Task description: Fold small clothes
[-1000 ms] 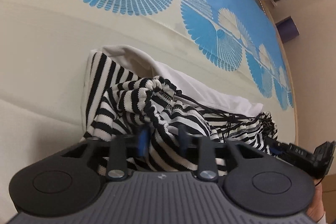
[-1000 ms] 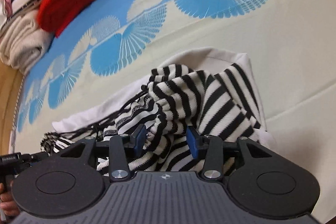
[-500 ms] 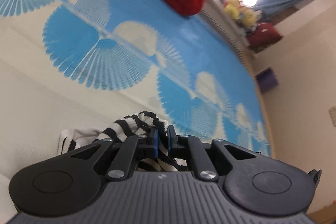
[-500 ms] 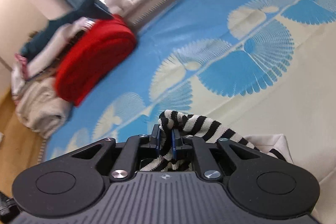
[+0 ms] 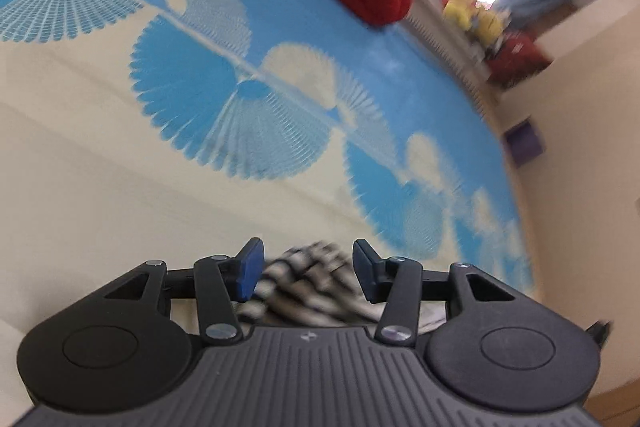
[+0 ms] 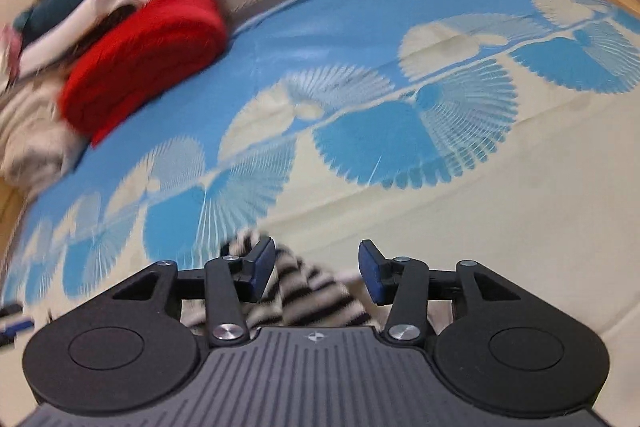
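A black-and-white striped garment [image 5: 308, 283] lies bunched on the blue and cream patterned mat [image 5: 120, 163]. In the left wrist view it sits blurred between the blue pads of my left gripper [image 5: 307, 273], whose jaws are opening and stand apart from the cloth. In the right wrist view the same striped garment [image 6: 304, 291] lies under and between the jaws of my right gripper [image 6: 316, 269], which are also opening; the left pad is close to the cloth, the right pad is clear of it.
A folded red knit [image 6: 144, 59] lies at the far end of the mat [image 6: 520, 211], with a pile of other clothes [image 6: 36, 131] beside it. Soft toys [image 5: 472, 15] sit by the bright window. A purple box [image 5: 524, 143] stands by the wall.
Half a second ago both grippers were shut on the striped cloth and lifted it forward. Now both sets of jaws have spread apart and the cloth has dropped free between them.
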